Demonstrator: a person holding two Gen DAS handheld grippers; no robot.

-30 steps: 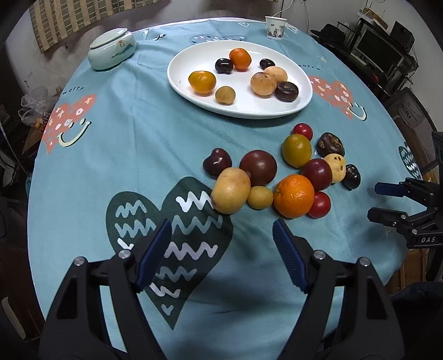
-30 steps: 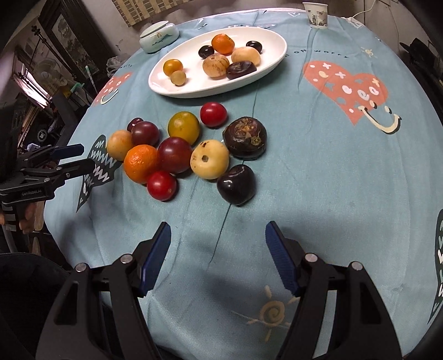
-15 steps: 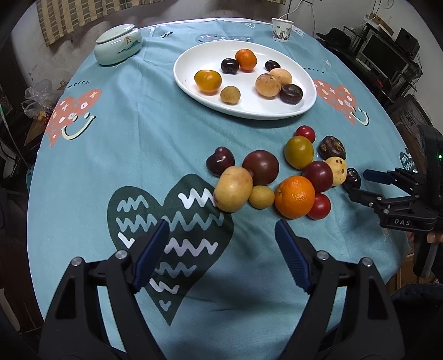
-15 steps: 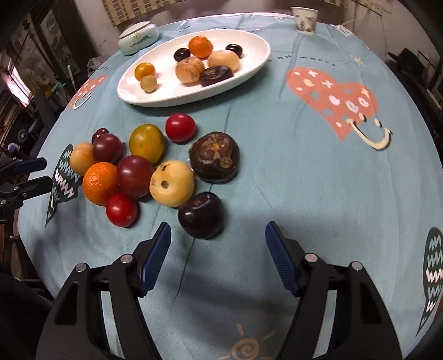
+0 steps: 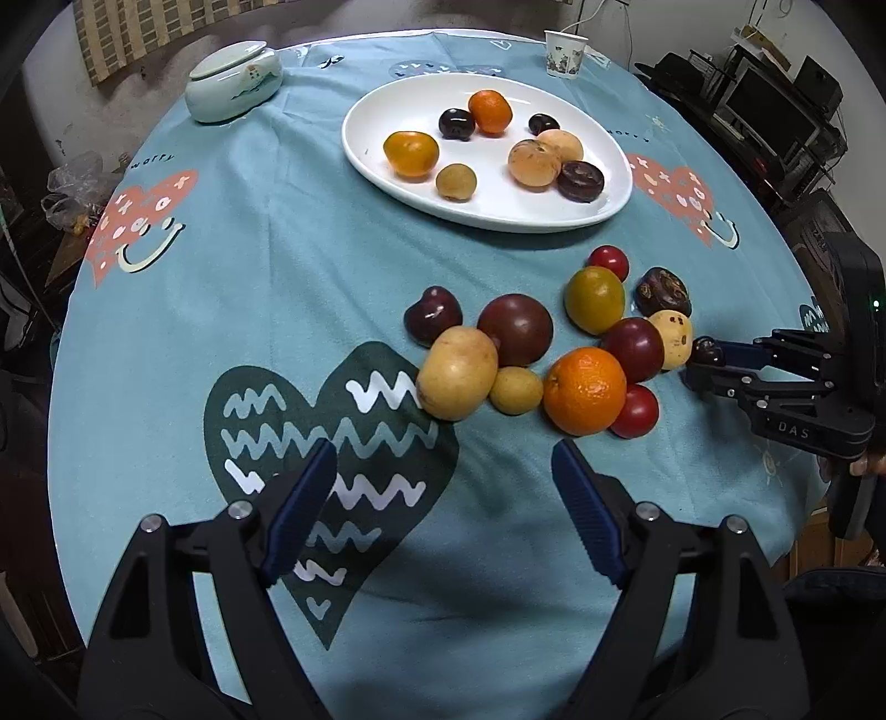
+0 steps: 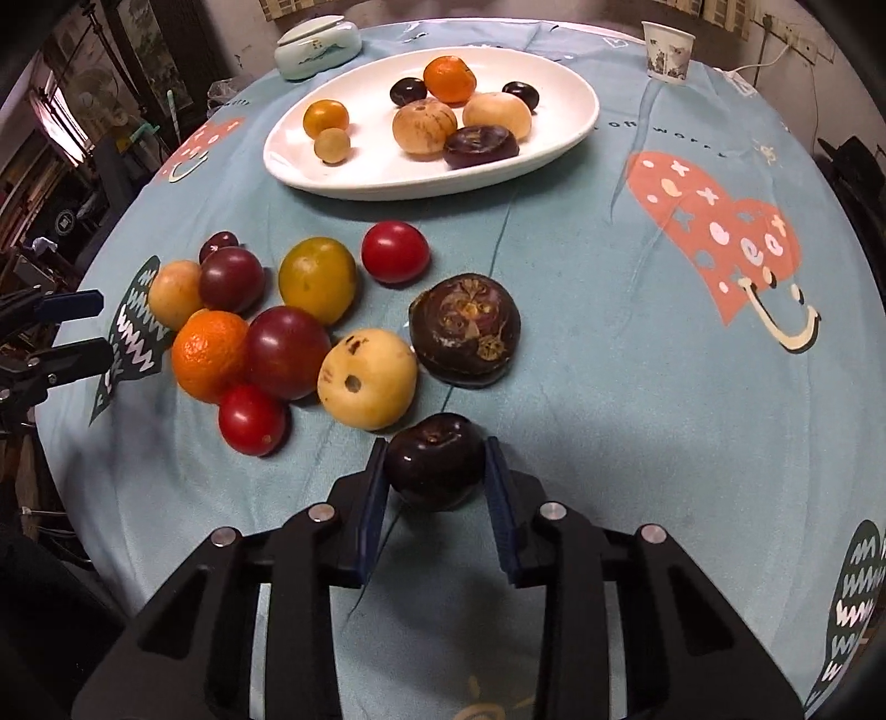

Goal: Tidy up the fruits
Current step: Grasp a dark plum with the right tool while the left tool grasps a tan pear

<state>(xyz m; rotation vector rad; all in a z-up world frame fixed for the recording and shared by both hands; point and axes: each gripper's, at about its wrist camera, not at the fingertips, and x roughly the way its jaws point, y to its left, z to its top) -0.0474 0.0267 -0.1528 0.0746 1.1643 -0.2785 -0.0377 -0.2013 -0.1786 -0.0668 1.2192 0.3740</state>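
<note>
So I'm at a round worktop [image 5: 249, 266] with a blue patterned cloth, and I'd call the job somewhere under halfway. The big white plate [image 6: 559, 133] at the far side already has eight pieces on it: two oranges, two pale round ones, a small yellowish one, two small dark ones and a flat dark one. Everything else is loose in a pile [image 5: 554, 343] on the cloth, nearer to me than the plate, roughly a dozen pieces: an orange, a couple of red tomatoes, some dark red ones, a few yellow ones and a knobbly dark one. All of that has yet to go over, I reckon.

Other containers: a lidded pale green pot [image 5: 232, 83] far left, closed so no idea what's inside, and a paper cup [image 5: 565, 52] at the far edge, can't see into it.

My right tool [image 6: 437, 471] has just clamped down on the dark plum [image 6: 434, 462], the nearest piece of the pile. Both pads are pressing its sides, and it looks like it's on or barely off the cloth. My left tool [image 5: 443, 498] hangs spread wide and empty over the dark heart print, near the pile.
</note>
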